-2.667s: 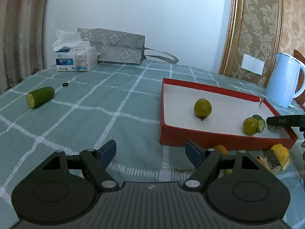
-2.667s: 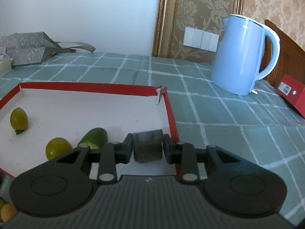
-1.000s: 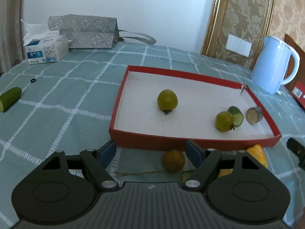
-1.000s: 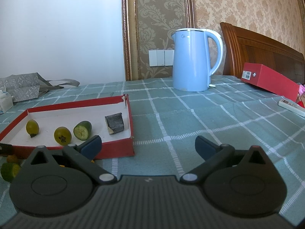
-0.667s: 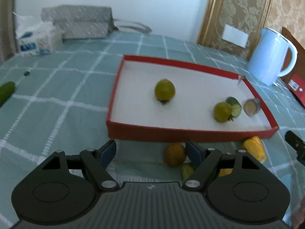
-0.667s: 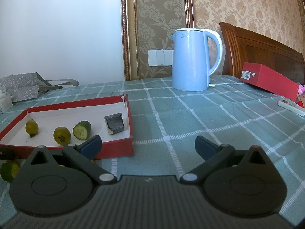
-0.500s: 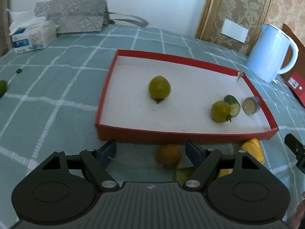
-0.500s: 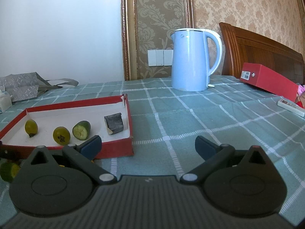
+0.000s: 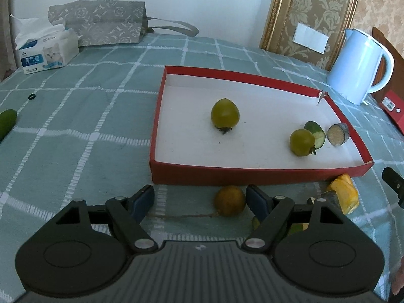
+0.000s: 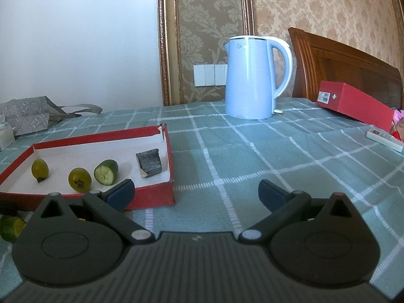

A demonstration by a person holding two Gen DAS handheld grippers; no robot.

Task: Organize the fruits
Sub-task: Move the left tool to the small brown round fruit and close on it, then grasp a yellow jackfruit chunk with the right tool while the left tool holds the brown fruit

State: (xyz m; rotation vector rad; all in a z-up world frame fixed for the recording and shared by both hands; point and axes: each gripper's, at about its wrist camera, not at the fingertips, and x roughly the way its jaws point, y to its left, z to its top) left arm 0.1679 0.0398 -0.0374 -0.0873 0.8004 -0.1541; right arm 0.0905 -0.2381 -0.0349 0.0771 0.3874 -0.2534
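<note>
A red tray with a white floor holds two green round fruits, a cucumber piece and a dark cut chunk. In front of the tray on the cloth lie an orange-brown fruit, a yellow piece and a green piece. My left gripper is open, low over the cloth, with the orange-brown fruit just inside its right finger. My right gripper is open and empty, right of the tray.
A blue kettle stands behind the tray. A tissue box and a grey bag are at the far left. A cucumber half and a small black ring lie left. A red box and a remote lie right.
My right gripper let go of the dark chunk in the tray, opened and drew back. My left gripper swung right and moved in toward the orange-brown fruit in front of the tray.
</note>
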